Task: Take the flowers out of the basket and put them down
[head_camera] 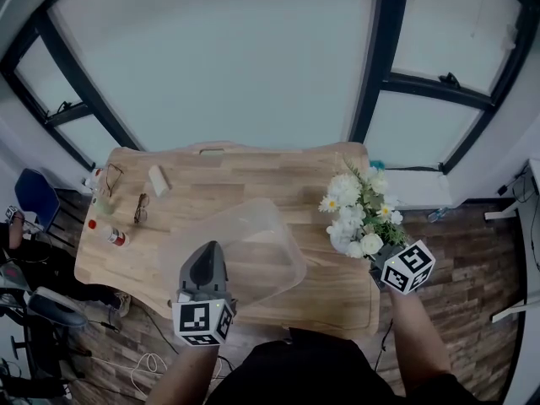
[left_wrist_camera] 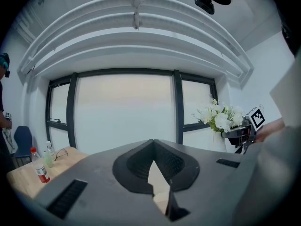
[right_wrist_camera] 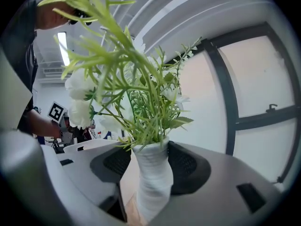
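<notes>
Flowers (head_camera: pixel 359 213): white bouquet at right of frame, over the table (head_camera: pixel 219 180) edge. The wrapped stem stands upright, clamped between the right gripper (head_camera: pixel 377 258) jaws.

Basket (head_camera: pixel 270 256): translucent, lower centre, left of the bouquet and apart from it. Its near rim is pinched by the left gripper (head_camera: pixel 205 264), jaws narrow.

Daylight pours through the big windows (head_camera: pixel 228 57); in my head view they're blown out to flat white. Table (head_camera: pixel 278 180) evenly lit, shadows soft, faint sheen on the translucent basket (head_camera: pixel 261 234). Heavy fisheye everywhere: window bars bow, and the corners of both gripper views go black. Flowers (right_wrist_camera: pixel 136 112) backlit, nearest leaves blurred. Ceiling lamp (right_wrist_camera: pixel 62 46) glares. Left gripper view dimmer, foreground soft.
</notes>
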{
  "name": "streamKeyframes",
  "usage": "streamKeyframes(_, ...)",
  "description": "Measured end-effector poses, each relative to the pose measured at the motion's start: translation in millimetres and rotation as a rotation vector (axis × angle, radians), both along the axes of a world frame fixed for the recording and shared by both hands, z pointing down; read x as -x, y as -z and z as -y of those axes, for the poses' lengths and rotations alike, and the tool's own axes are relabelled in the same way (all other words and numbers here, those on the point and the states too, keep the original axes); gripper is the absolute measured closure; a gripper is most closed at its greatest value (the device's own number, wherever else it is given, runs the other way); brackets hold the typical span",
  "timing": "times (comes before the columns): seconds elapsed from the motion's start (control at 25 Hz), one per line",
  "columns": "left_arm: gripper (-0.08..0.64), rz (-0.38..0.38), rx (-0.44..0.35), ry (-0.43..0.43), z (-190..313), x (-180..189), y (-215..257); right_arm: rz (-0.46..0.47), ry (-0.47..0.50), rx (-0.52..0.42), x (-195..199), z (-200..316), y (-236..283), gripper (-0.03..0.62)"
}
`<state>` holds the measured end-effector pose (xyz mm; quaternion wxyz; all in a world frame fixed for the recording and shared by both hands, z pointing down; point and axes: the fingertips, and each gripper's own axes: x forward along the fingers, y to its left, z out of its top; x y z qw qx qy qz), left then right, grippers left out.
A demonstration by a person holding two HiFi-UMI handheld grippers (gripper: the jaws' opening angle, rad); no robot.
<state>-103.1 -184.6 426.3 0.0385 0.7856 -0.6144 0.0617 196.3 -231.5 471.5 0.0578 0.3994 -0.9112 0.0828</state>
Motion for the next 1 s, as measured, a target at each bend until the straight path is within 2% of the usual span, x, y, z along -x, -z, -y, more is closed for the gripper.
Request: streamKeyframes(1.0, 0.555, 0.014, 0.096, -0.004, -4, -1, -38, 0.031, -0.041, 0.111, 11, -14, -97, 0.325)
